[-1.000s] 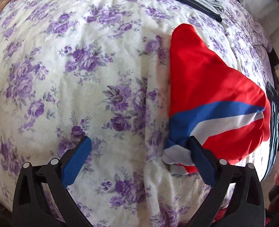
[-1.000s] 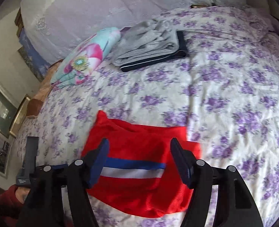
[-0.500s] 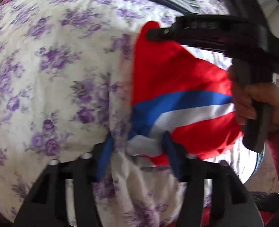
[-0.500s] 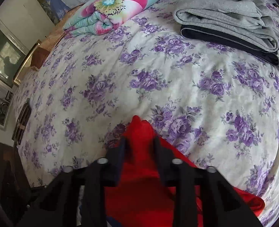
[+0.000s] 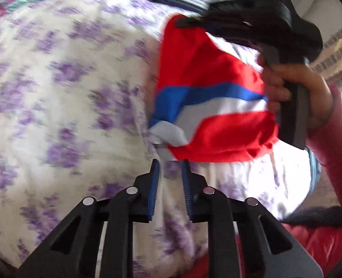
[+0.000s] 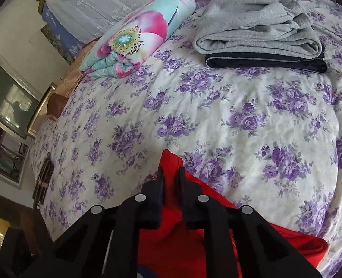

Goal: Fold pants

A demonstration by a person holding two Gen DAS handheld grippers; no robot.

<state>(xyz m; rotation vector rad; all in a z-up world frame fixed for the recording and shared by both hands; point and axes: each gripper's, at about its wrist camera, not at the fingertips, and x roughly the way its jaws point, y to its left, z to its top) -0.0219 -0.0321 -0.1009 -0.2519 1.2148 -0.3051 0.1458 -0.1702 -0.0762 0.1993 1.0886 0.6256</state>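
Note:
The red pants (image 5: 205, 64) with a blue and a white stripe lie folded on the floral bedsheet (image 5: 66, 92). My left gripper (image 5: 169, 162) is shut on a bunch of cloth at the pants' near striped corner; sheet fabric is pinched between its blue pads too. My right gripper (image 6: 171, 171) is shut on the far red corner of the pants (image 6: 171, 157). In the left wrist view the right gripper (image 5: 184, 23) reaches in from the right, held by a hand in a pink sleeve.
A stack of folded grey and black clothes (image 6: 263, 34) lies at the far side of the bed. A rolled floral quilt (image 6: 136, 34) lies to its left. The bed's left edge (image 6: 39, 162) drops toward framed pictures and furniture.
Both grippers have closed on corners of the pants. The left one went from wide open to shut on the striped corner; the right one came down onto the far corner and shut.

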